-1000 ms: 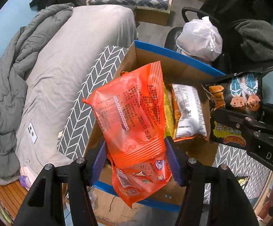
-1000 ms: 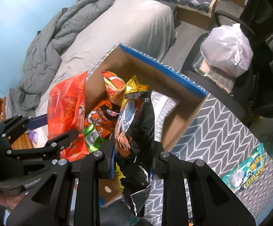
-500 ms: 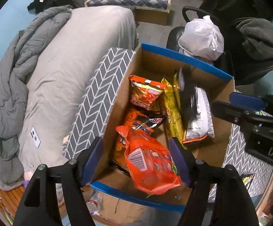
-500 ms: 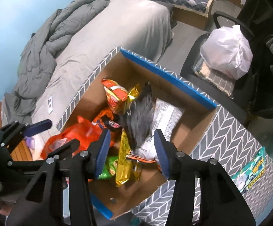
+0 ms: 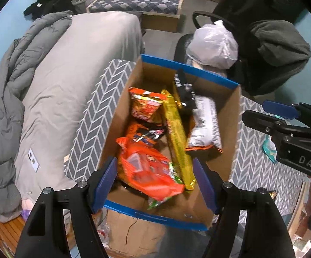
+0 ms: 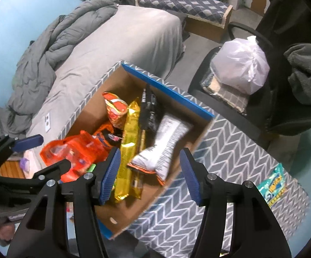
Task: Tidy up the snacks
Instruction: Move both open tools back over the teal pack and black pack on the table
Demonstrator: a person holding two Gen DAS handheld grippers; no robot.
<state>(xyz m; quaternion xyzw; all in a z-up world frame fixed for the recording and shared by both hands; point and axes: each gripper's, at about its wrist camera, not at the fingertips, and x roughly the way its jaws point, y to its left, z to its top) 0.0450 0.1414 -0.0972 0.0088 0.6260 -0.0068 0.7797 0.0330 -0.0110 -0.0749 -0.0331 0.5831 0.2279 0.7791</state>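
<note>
1. Left gripper [image 5: 155, 182]: fingers spread wide, nothing between them. One second ago they clamped the orange bag [image 5: 149, 176]; that bag now lies loose at the near end of the cardboard box [image 5: 189, 69], on top of other packets.
2. Right gripper [image 6: 150, 172]: fingers also spread, empty. One second ago it held the black bag [image 6: 150, 111]; that bag now stands on edge at the far end of the box, between the yellow packet [image 6: 129, 148] and the white bag [image 6: 166, 144]. It is motion-blurred, so it may not have settled.
3. Box contents, left wrist view: red bag [image 5: 146, 105] at the far left, yellow packet lengthwise down the middle, white bag on the right, orange bag nearest. An orange-and-black packet lies under the orange bag, partly hidden.
4. Meaning for the task: both drops look complete, and both tools are free for the next pick.
5. Remaining: a teal packet [image 6: 273, 185] lies outside the box on the chevron-patterned surface [image 6: 230, 161], to the right. Judged the likely next target for the right gripper, which is nearer.
6. Risk: the orange bag sits high near the front rim; further packets piled there could slide out.
</note>
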